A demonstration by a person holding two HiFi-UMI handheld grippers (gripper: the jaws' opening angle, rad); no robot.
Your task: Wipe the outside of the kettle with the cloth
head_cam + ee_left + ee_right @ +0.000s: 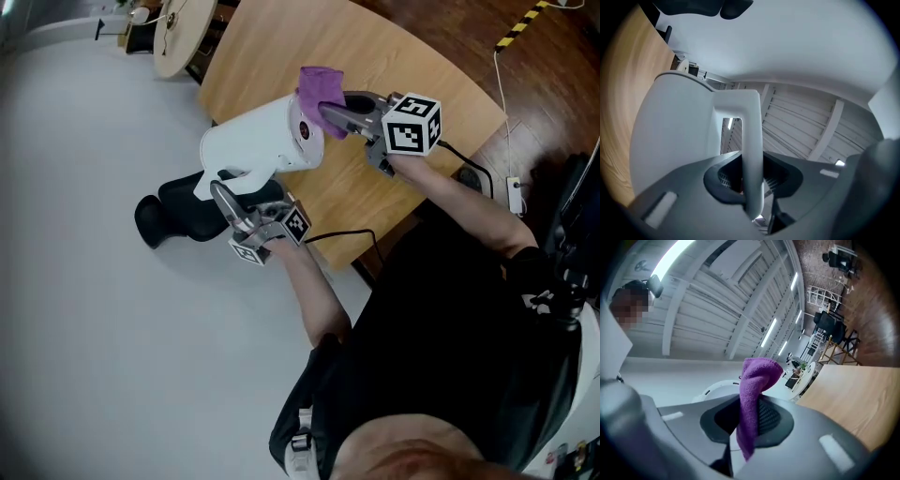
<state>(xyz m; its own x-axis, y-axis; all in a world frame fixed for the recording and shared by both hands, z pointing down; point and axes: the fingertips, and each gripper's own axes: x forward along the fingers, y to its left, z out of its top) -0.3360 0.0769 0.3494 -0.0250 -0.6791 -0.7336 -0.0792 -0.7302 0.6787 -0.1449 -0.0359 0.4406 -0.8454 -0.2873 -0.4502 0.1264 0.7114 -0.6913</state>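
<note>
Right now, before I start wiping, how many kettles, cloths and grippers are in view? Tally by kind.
kettle: 1
cloth: 1
grippers: 2, the left gripper shut on the kettle, the right gripper shut on the cloth
Total: 4

The head view looks steeply down onto the light wooden bench (422, 66). The left gripper view and right gripper view sit close behind their jaws, facing up at the ribbed white ceiling (801, 126). All three share the white plastic kettle (258, 141).

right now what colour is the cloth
The cloth is purple, clearest in the right gripper view.
</note>
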